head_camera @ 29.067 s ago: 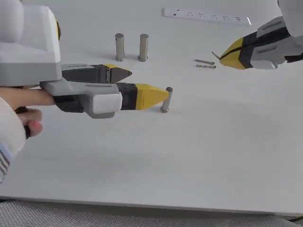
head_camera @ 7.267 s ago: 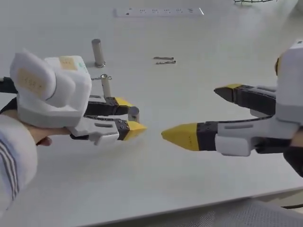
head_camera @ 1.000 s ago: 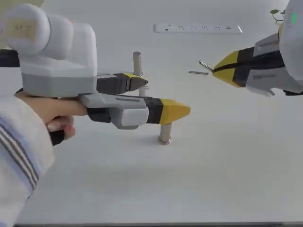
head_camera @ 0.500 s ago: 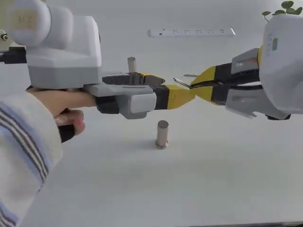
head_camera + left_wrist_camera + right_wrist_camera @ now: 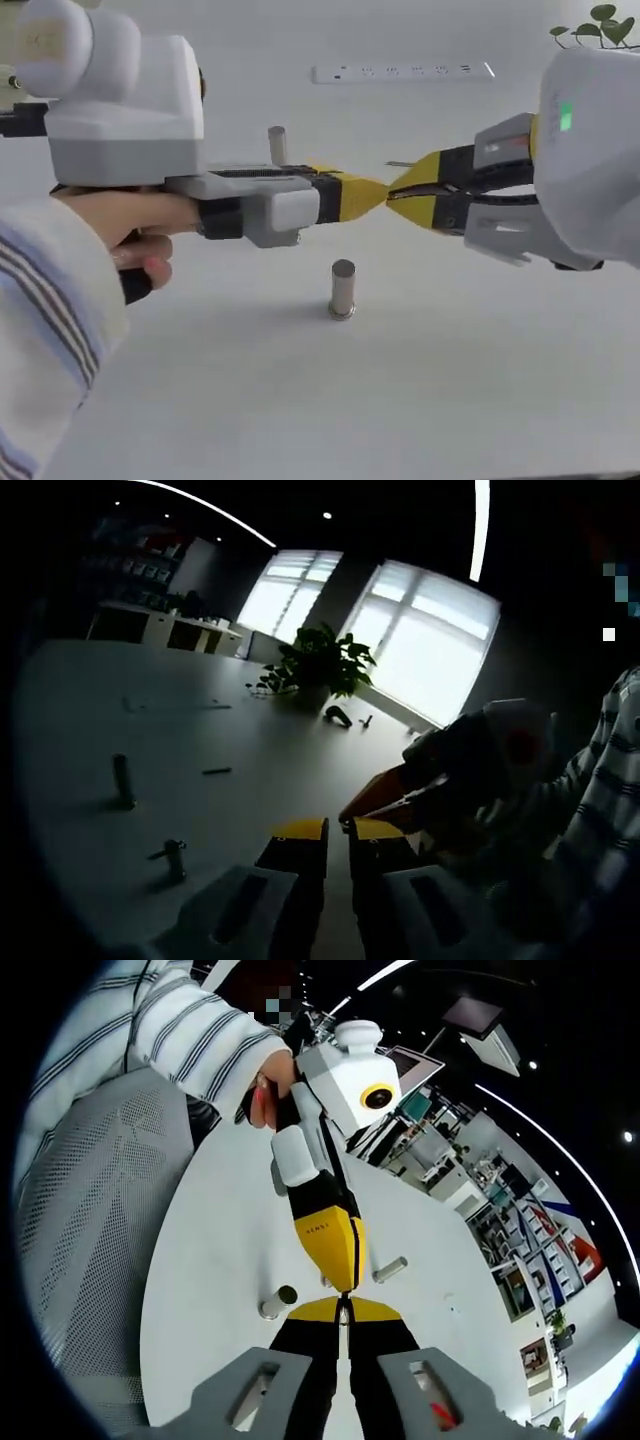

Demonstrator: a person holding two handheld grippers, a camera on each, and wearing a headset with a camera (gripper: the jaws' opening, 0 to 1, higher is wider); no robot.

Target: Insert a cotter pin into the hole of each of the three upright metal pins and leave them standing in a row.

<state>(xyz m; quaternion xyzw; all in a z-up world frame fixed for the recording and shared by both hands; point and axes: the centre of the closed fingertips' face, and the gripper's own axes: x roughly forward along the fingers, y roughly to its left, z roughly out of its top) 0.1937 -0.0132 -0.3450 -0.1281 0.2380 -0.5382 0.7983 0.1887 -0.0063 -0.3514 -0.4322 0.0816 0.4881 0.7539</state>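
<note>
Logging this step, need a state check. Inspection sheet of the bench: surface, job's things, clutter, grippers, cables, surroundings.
Surface: white table, flat.
Job's things: front metal pin upright, nothing through it; far pin upright behind the left gripper; third pin upright with a cotter pin through it; loose cotter pin lying flat.
Clutter: nothing seen.
Grippers: left gripper and right gripper both look shut, with tips meeting in the air above the table; anything pinched is too small to tell.
Cables: power strip at the far edge; no cord seen.
Surroundings: potted plant, bright windows.
</note>
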